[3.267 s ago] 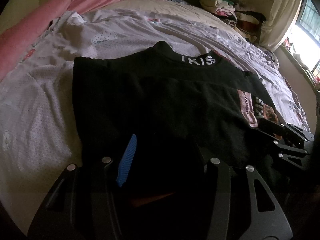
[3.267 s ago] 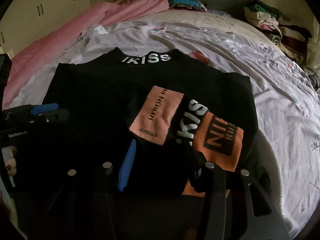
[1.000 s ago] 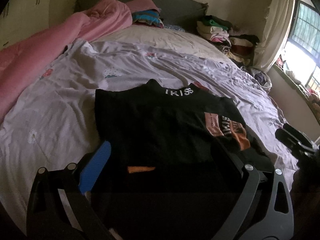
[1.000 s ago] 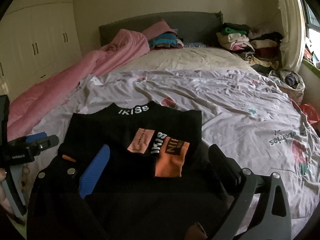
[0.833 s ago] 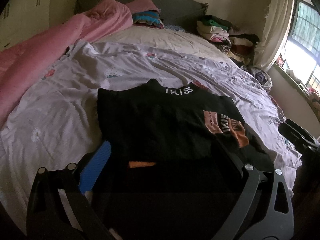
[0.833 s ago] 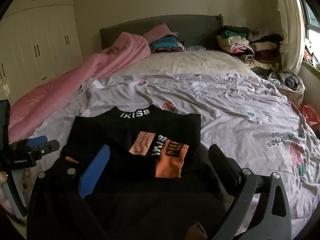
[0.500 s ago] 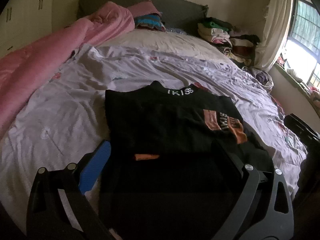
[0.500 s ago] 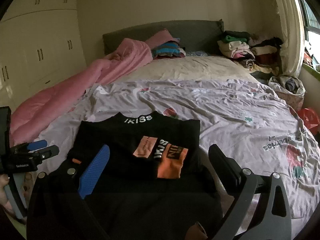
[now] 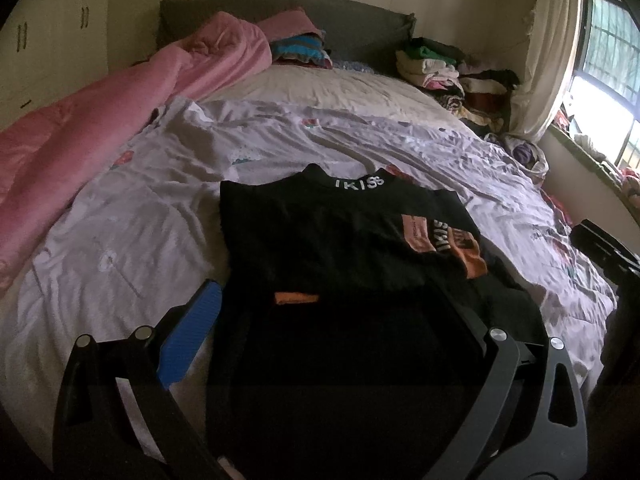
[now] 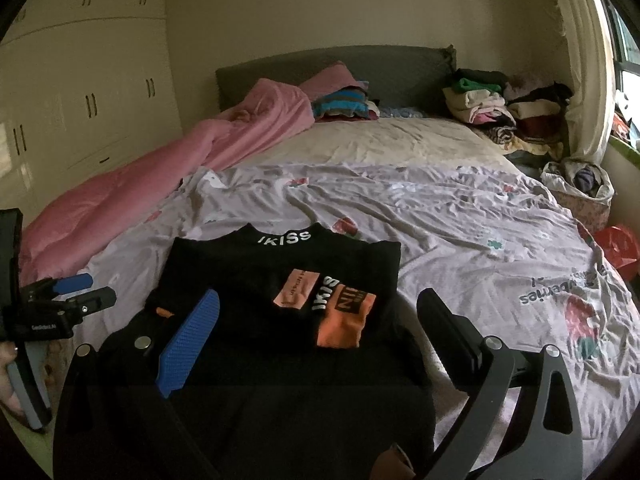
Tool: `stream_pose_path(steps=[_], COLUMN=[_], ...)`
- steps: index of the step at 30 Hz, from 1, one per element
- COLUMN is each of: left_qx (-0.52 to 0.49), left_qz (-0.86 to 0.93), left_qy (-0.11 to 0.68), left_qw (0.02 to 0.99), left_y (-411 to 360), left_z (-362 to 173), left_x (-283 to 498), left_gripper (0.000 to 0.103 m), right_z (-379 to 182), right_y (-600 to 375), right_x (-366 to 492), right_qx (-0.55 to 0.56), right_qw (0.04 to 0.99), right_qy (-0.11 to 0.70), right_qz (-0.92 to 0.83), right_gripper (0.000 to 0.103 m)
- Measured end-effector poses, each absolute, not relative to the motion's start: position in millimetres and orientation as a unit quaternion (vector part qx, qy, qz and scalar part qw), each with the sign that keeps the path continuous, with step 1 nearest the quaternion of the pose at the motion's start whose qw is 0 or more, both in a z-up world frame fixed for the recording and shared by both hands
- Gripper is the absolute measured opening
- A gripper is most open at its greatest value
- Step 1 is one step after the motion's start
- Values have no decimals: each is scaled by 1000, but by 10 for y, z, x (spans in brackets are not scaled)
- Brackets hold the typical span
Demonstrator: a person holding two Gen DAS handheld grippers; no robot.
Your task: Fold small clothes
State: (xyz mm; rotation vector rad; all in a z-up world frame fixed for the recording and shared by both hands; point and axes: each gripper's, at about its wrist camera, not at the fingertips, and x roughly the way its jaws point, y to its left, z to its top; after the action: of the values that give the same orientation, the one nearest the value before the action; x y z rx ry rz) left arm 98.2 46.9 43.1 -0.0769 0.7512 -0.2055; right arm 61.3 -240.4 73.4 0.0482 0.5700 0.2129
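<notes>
A black top [image 9: 340, 236] with a white "IKISS" collar lies flat on the lilac bedsheet [image 9: 120, 232], its sleeves folded inward. A pink and orange printed sleeve patch [image 10: 340, 308] rests on its right half. A small orange strip [image 9: 296, 298] shows at the lower fold. My left gripper [image 9: 328, 320] hovers open over the top's near hem, holding nothing. My right gripper [image 10: 320, 320] is open too, above the same near edge. In the right wrist view the left gripper [image 10: 76, 296] sits off the top's left side, a hand on its handle.
A pink quilt [image 10: 160, 176] runs along the bed's left side. Folded clothes [image 10: 344, 106] sit by the grey headboard, and a bigger pile [image 10: 492, 108] fills the far right corner. A bag of clothes [image 10: 580, 184] stands beside the bed. Wardrobe doors [image 10: 80, 112] are at left.
Both grippers, earlier narrower and low at the black top, have opened wide and drawn back and up. The top now lies smaller in both views, folded as before.
</notes>
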Motion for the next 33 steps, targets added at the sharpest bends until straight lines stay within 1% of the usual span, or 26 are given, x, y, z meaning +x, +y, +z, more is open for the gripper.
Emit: stream_pose_path(steps=[18, 33], left_qx=[-1, -12], left_qz=[-78, -78], left_qy=[390, 410], left_qw=[918, 909], left_y=[440, 533], left_z=[277, 164], left_x=[688, 531], left_gripper=[93, 93], right_z=[641, 535], right_y=[-2612, -2757], right_x=[360, 203], right_qx=[15, 7], right_qw=[949, 945], right_qy=[295, 308], right_qz=[107, 104], right_gripper=[98, 98])
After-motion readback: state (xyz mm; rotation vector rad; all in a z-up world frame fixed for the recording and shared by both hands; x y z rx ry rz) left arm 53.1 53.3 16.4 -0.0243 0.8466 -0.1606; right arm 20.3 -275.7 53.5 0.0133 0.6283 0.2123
